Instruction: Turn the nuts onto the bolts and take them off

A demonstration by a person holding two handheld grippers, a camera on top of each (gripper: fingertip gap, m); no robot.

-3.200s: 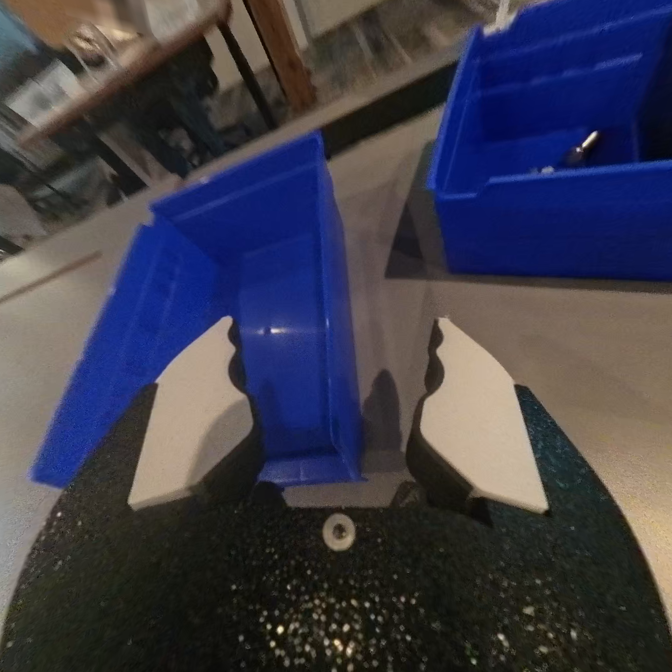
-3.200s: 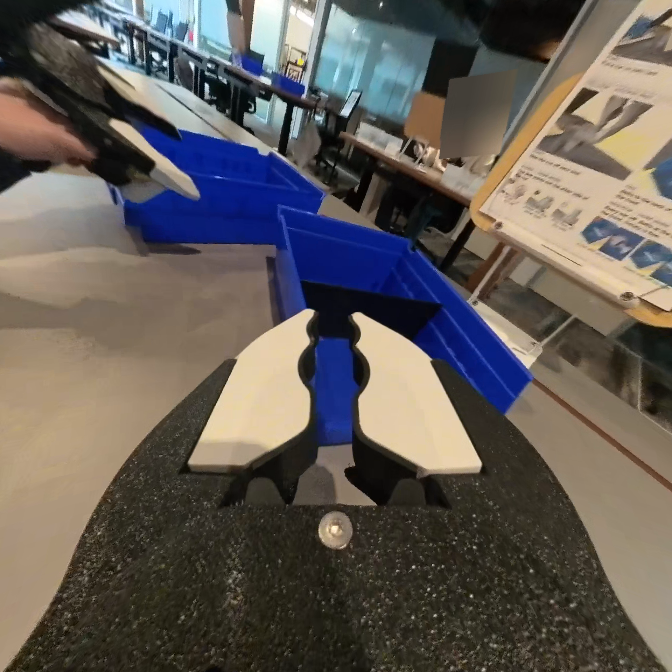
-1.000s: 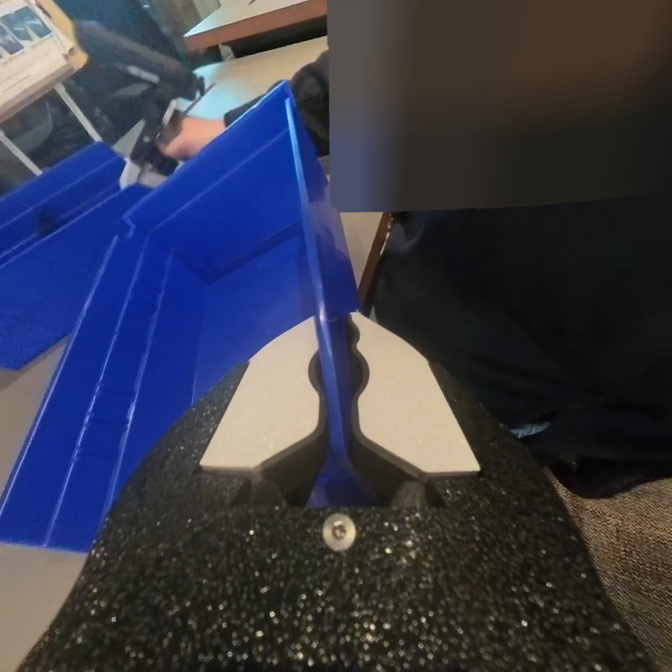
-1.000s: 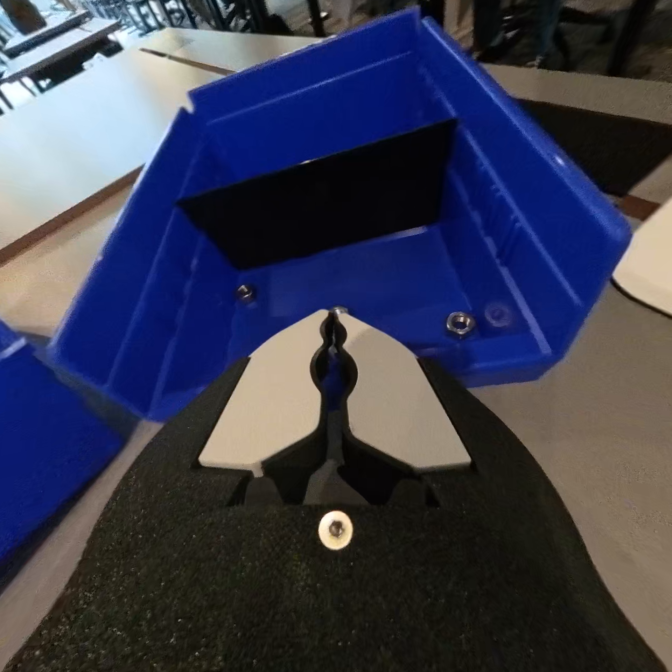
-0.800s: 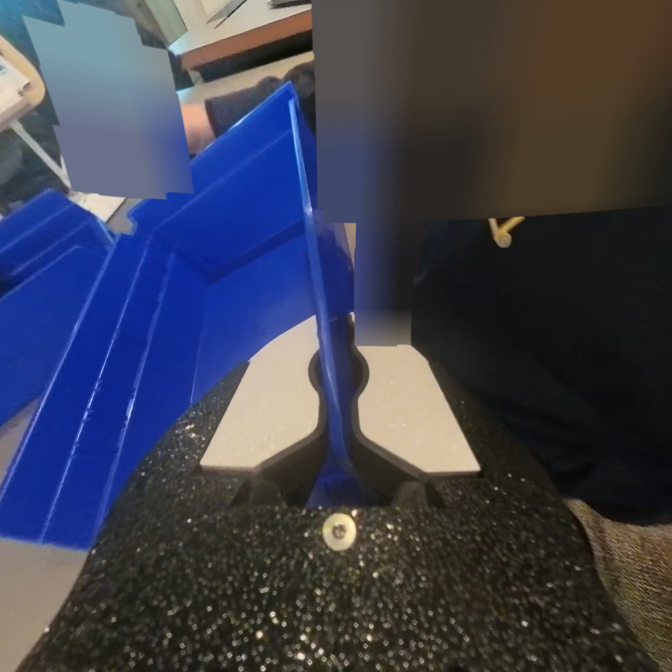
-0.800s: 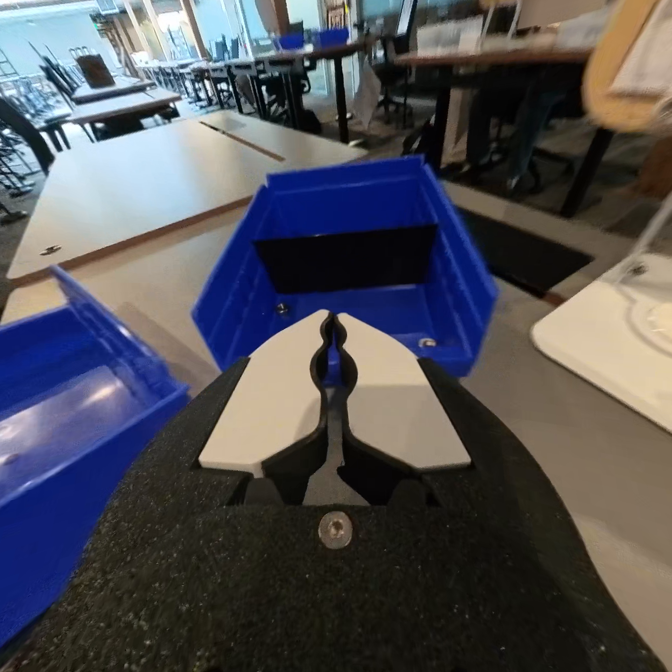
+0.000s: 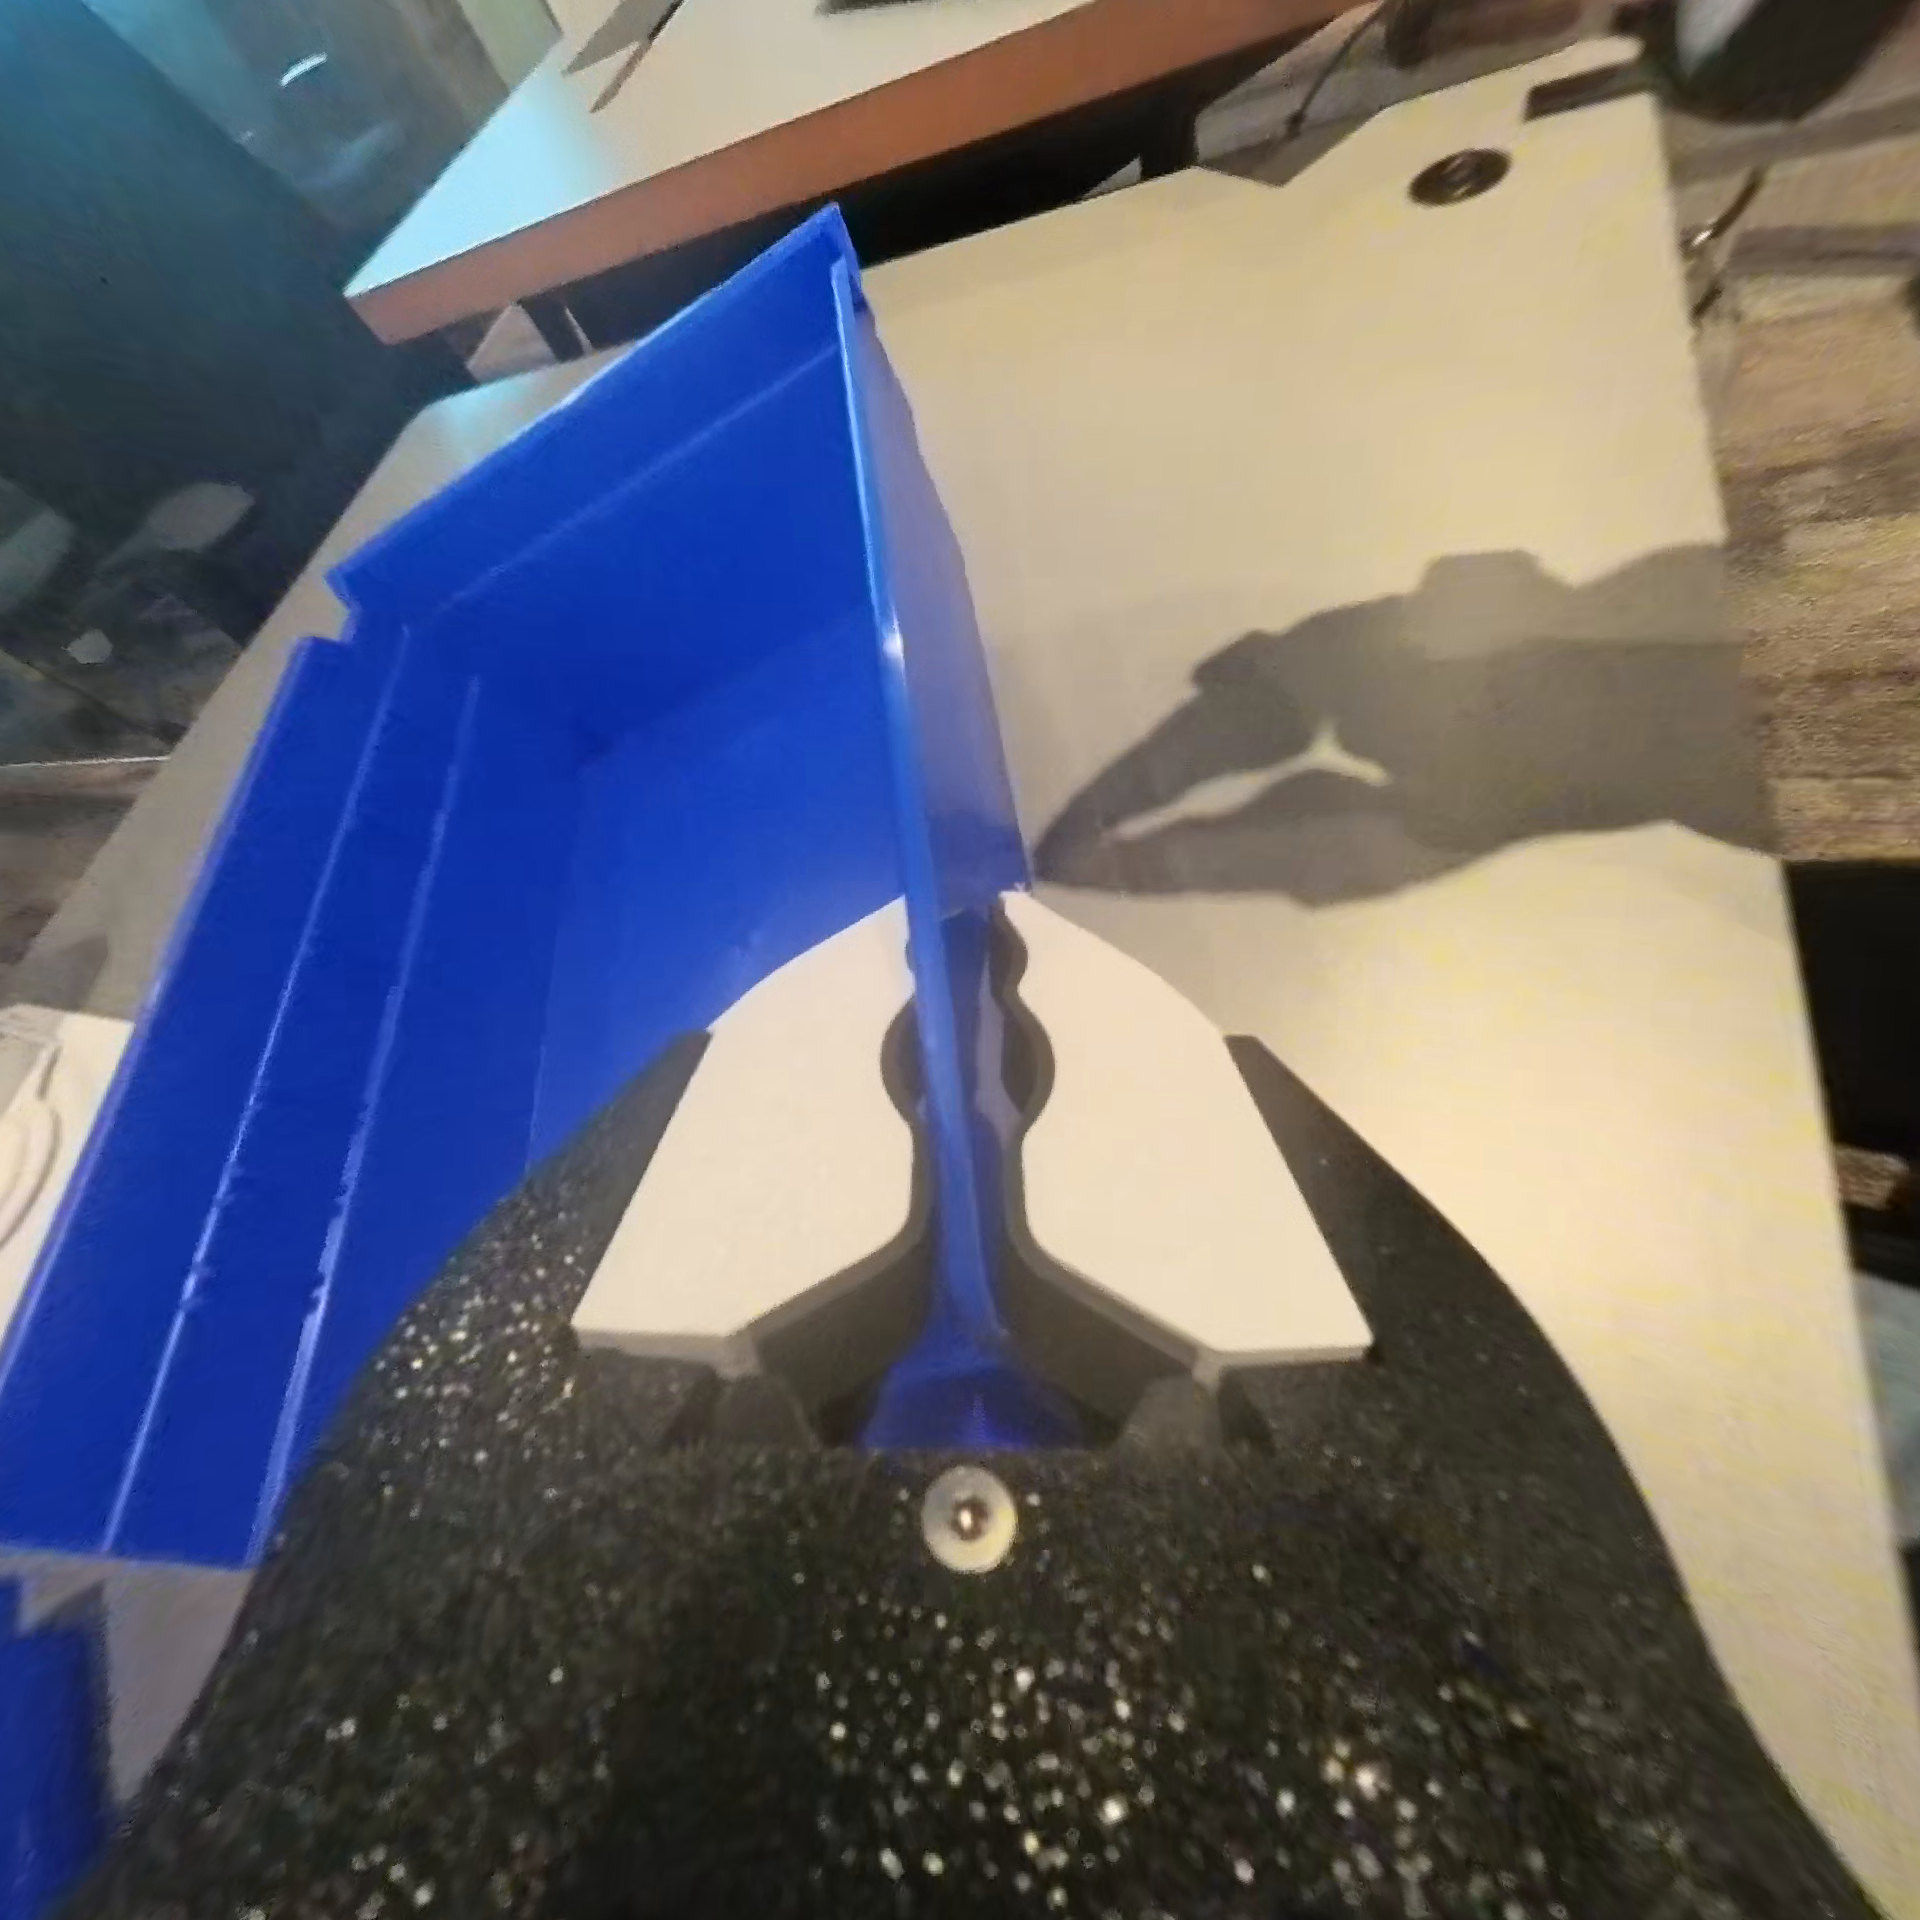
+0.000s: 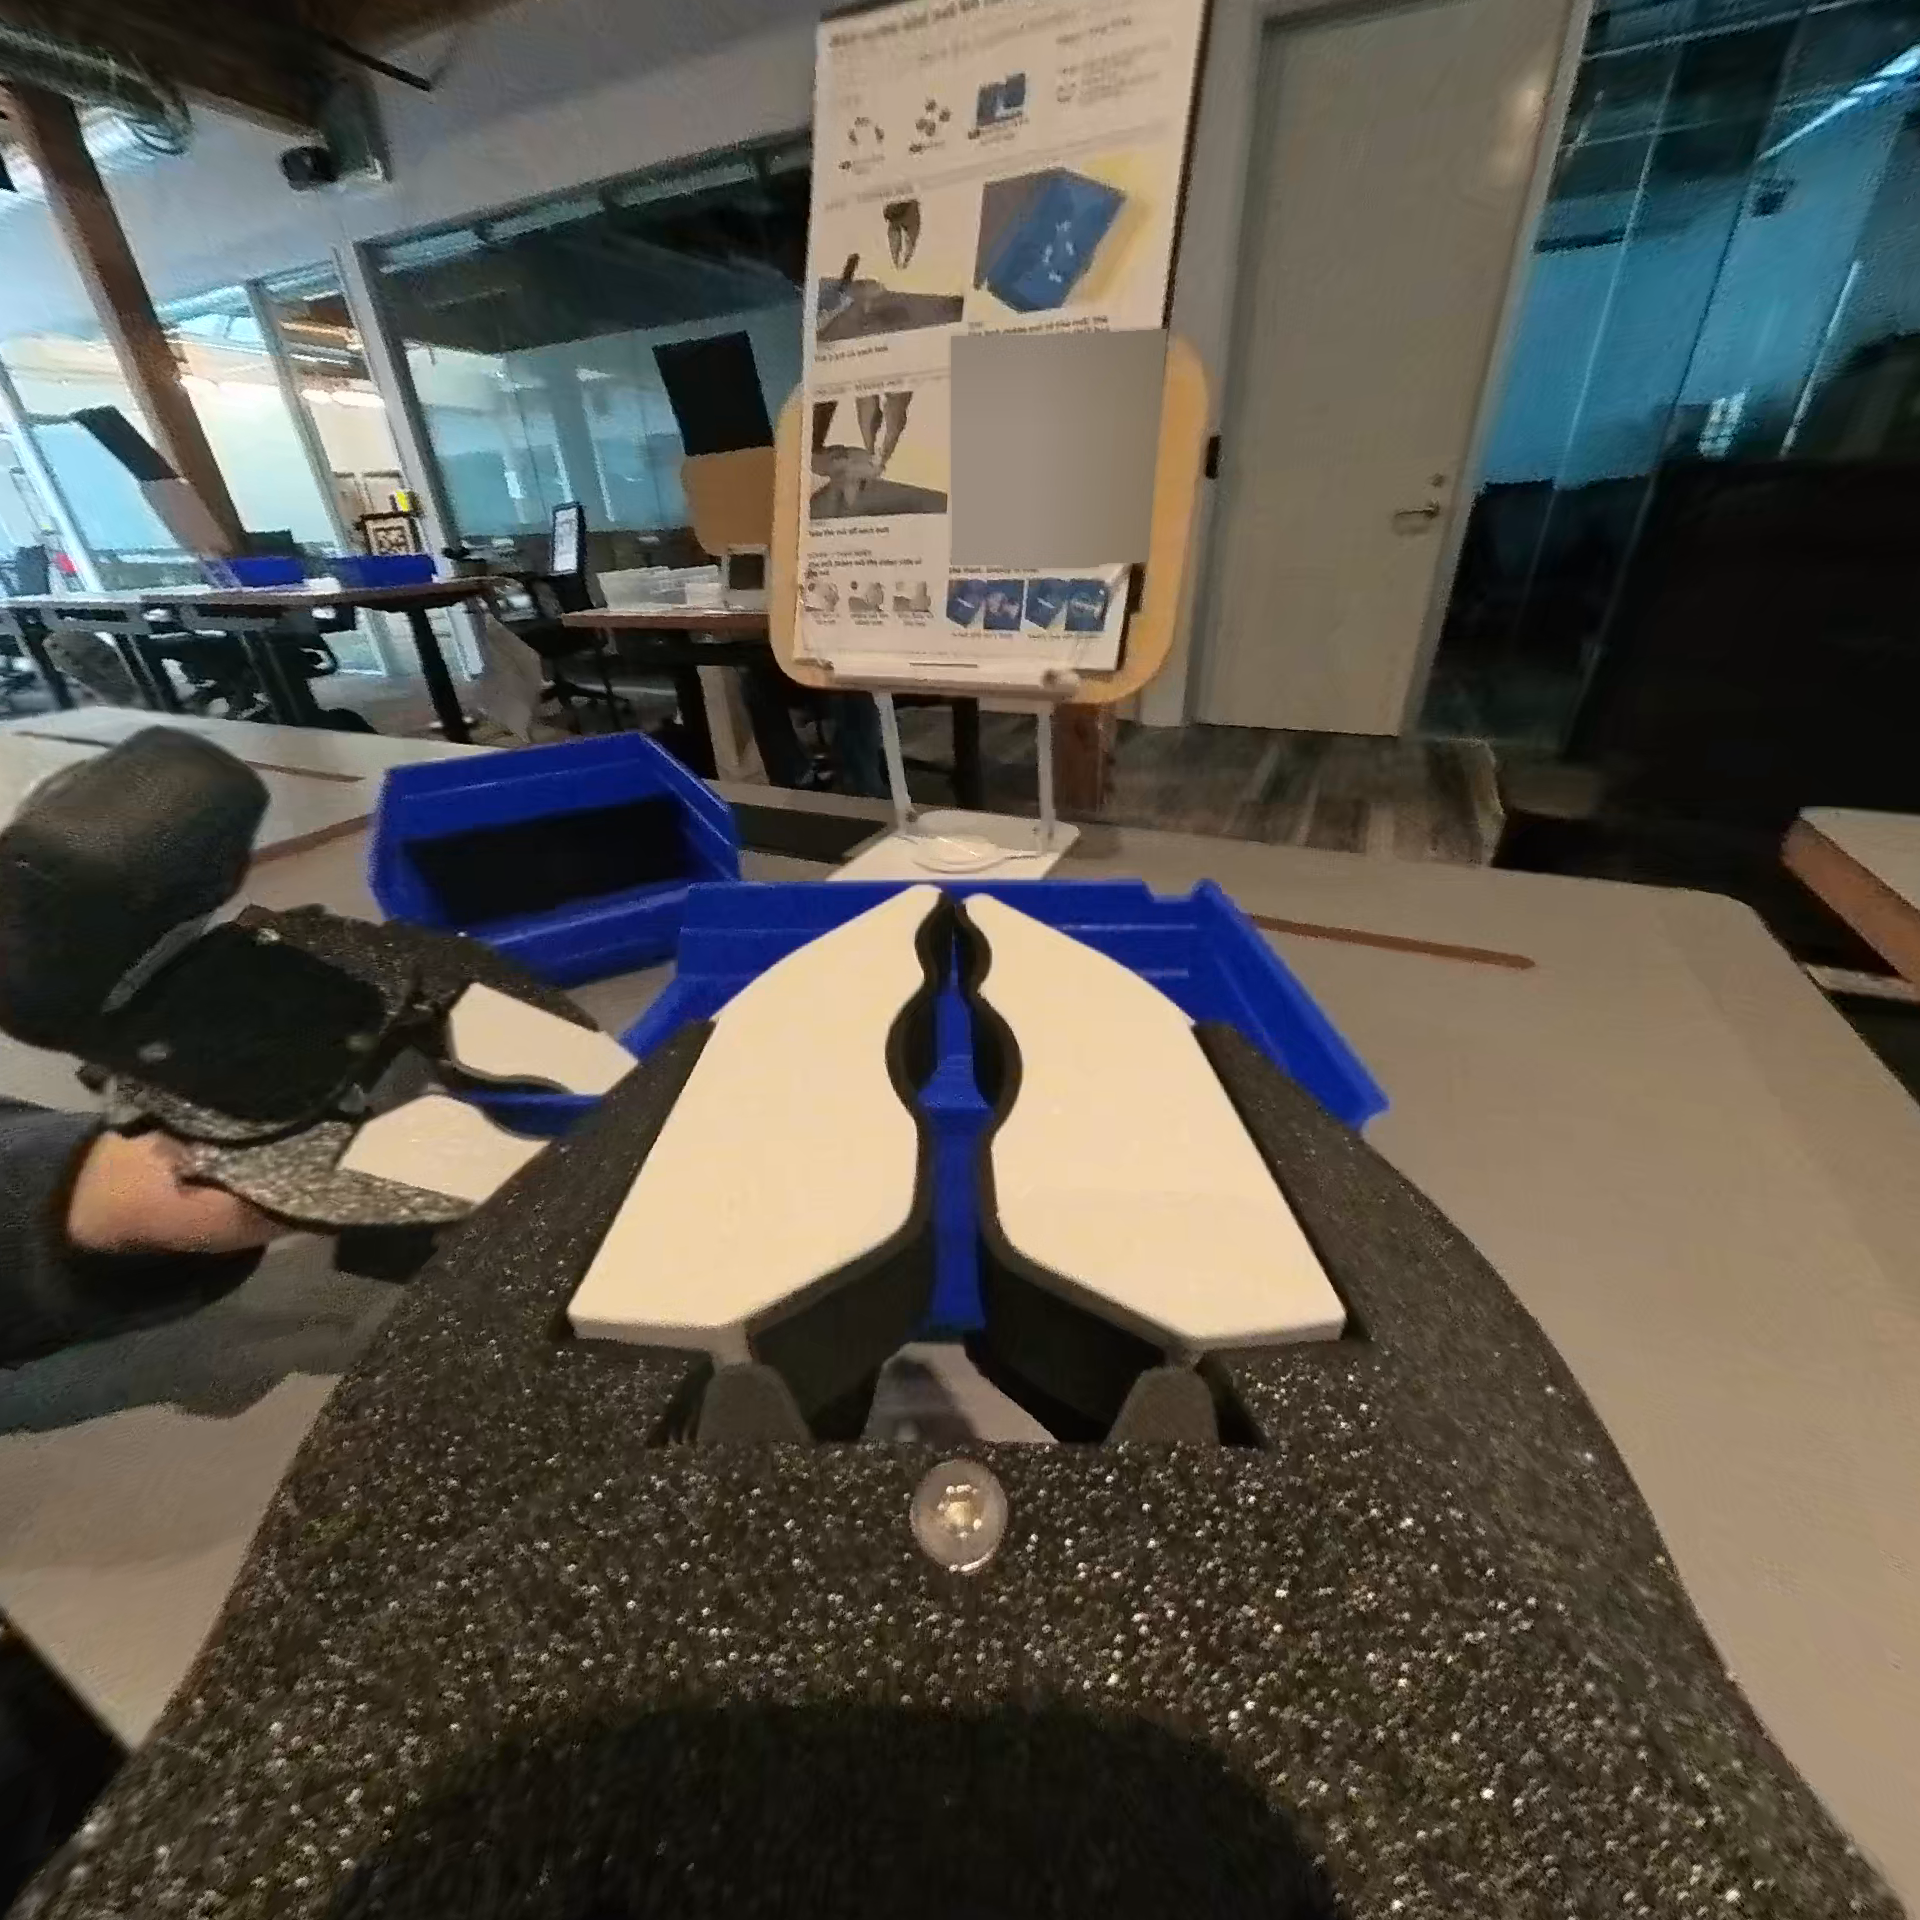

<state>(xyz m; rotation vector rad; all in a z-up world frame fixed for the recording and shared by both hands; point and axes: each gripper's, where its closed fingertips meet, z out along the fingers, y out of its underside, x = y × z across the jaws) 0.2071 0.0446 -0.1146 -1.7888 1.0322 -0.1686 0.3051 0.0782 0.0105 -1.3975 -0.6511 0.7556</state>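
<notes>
Now our left hand-held gripper point(image 7: 961, 1039) clamps one side wall of a glossy blue bin point(image 7: 644, 790), ribbed inside and seemingly bare; our right hand-held gripper point(image 8: 951, 925) grips a wall of the same bin; it sits on the pale grey bench point(image 8: 1558, 1195); a second blue bin point(image 8: 551, 831) and a poster stand point(image 8: 987, 416) stand beyond; nuts and bolts we cannot see.

Grey table point(image 8: 1621, 1195) under everything. Far side: instruction poster point(image 8: 997, 343) on a tan board with white stand point(image 8: 961, 831). Grey door point(image 8: 1382, 364) to its right. Office desks point(image 8: 312, 603) far left.
</notes>
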